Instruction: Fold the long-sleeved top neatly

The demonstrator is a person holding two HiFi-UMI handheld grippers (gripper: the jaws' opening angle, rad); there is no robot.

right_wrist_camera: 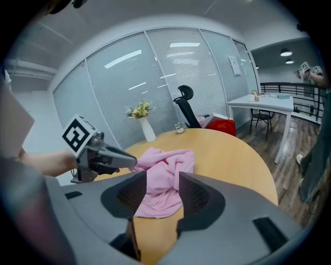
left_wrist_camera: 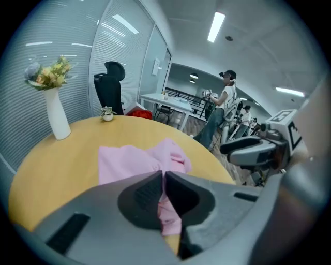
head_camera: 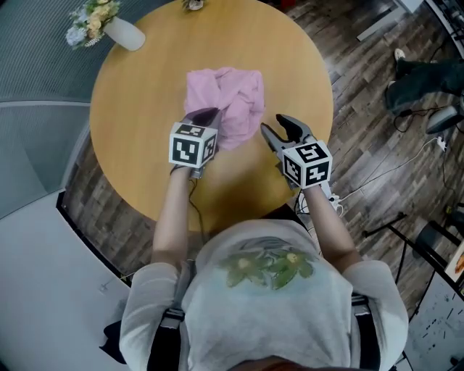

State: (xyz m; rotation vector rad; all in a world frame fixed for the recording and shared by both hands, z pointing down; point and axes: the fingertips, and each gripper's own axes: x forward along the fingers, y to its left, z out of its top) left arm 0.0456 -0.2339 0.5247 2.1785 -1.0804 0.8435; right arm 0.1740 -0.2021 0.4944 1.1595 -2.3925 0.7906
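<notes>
crumpled pink long-sleeved cloth top [head_camera: 235, 98]: heaped mid round wooden table [head_camera: 138, 109] | left gripper [left_wrist_camera: 162, 175]: clamped on near-left hem | right gripper [right_wrist_camera: 163, 181]: agape, empty, near-right | likely best: pinch right edge, spread flat before folding

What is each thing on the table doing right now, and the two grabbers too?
pink top: crumpled in a heap, not folded.
left gripper: jaws shut on the near edge of the pink top.
right gripper: jaws open, holding nothing.
vase: standing upright, with flowers in it.
</notes>
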